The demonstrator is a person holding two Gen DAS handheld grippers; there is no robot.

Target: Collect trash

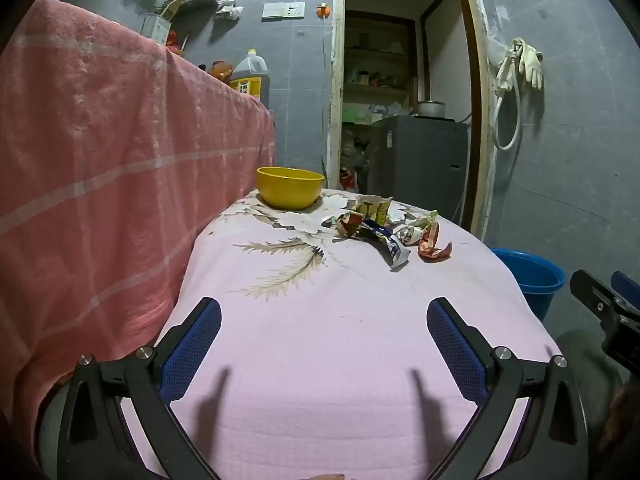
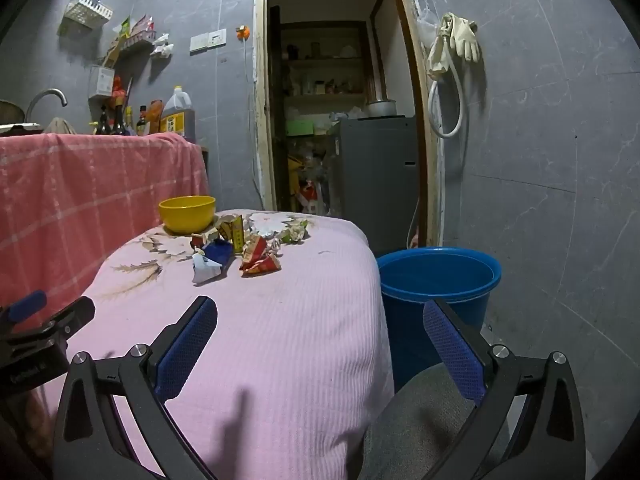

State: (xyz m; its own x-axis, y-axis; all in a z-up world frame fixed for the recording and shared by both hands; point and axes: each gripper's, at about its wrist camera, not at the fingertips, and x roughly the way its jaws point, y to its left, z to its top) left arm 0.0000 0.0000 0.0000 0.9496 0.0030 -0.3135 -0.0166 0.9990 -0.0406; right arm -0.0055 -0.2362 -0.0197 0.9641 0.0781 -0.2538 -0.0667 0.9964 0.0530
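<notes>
Wrappers (image 2: pixel 236 254) crumpled on pink cloth (image 2: pixel 280 340) — print probably illegible.

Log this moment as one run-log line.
task: collect trash | left gripper: open, empty | right gripper: open, empty | wrappers: piled on table beside yellow bowl | blue bucket: on floor
</notes>
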